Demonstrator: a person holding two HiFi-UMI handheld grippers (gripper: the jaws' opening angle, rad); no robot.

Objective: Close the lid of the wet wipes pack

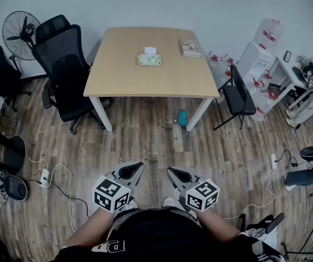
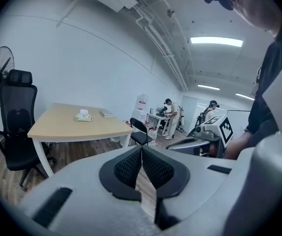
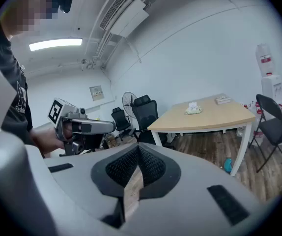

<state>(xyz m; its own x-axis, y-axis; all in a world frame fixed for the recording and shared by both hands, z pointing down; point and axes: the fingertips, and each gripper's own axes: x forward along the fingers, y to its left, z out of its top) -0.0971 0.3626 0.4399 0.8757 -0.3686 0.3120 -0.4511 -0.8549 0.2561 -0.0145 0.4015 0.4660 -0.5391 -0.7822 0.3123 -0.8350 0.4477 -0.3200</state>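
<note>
Being held low close to the person, the grey left gripper and grey right gripper are each being carried with jaws pressed together on nothing. The pale green soft wet wipes pack is lying well apart on the light wooden table, its white lid seemingly raised. The approach seems barely begun; next the lid is to be reached and pressed down

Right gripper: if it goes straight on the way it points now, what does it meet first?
Probably the black office chair left of the table, past open floor; depth is unclear. The right gripper, fingers shut and empty, aims left of the wet wipes pack.
</note>
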